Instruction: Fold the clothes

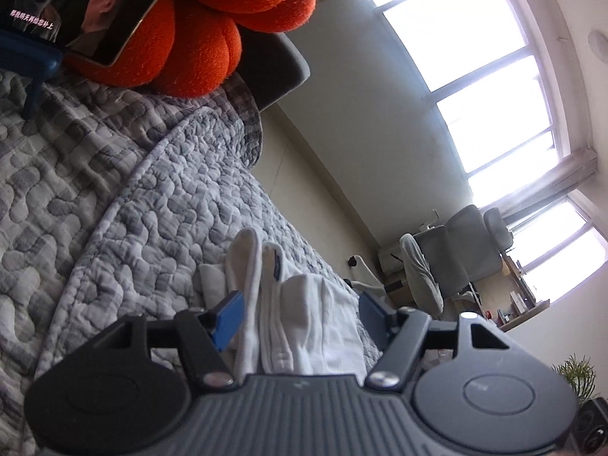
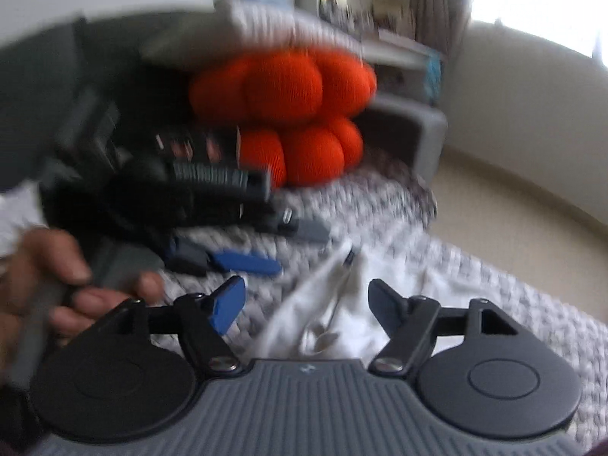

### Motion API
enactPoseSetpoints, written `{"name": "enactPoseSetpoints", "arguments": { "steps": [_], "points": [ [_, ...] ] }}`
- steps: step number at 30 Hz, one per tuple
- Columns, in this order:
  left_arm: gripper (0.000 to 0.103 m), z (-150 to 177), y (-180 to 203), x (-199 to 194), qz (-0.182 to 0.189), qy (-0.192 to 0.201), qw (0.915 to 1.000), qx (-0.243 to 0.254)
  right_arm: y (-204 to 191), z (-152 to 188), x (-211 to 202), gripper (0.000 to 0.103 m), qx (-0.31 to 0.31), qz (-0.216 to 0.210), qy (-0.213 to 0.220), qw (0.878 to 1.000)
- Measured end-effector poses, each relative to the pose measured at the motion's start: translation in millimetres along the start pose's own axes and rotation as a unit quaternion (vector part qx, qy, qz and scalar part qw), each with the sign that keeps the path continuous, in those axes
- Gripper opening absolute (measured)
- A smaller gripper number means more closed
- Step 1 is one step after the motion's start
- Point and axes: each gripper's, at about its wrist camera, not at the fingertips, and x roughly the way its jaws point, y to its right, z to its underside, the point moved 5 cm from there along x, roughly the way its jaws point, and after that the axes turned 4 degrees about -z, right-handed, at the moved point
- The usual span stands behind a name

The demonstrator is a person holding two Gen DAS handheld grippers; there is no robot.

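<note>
One phone [image 1: 81, 11] shows white subtitles, too small to read, against one orange cushion [image 1: 228, 11]. One white garment [image 1: 300, 319] lies on the quilt [image 1: 125, 205] below the cushion, between the left gripper's [image 1: 300, 315] wide jaws. The right gripper [image 2: 307, 304] gapes over it; the view is blurred.

A phone [image 1: 81, 11] propped against an orange cushion [image 1: 212, 26] shows a video with a line of white Chinese subtitles along the bottom of its screen; the characters are too small to read reliably. No other legible text appears in either view.
</note>
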Motion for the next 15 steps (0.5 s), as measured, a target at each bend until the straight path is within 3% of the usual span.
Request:
{"name": "enactPoseSetpoints", "arguments": {
  "steps": [3, 11, 12, 15],
  "points": [
    [0.069, 2.3, 6.0, -0.7, 0.006, -0.003, 0.9999, 0.009, 18.6, 7.0, -15.3, 0.075, -0.016, 0.002, -0.001, 1.0],
    [0.07, 16.9, 24.7, 9.1, -0.001, -0.027, 0.9983, 0.053, -21.9, 40.4, 3.0, 0.072, -0.166, -0.008, -0.055, 0.985],
    [0.071, 19.1, 25.9, 11.4, -0.006, -0.032, 0.9978, 0.058, -23.1, 44.3, 11.5, 0.071, -0.177, -0.003, -0.066, 0.982],
    [0.073, 20.6, 22.8, 12.0, -0.013, -0.037, 0.9978, 0.054, -32.2, 56.4, 27.1, 0.051, -0.204, 0.007, -0.093, 0.975]
  ]
}}
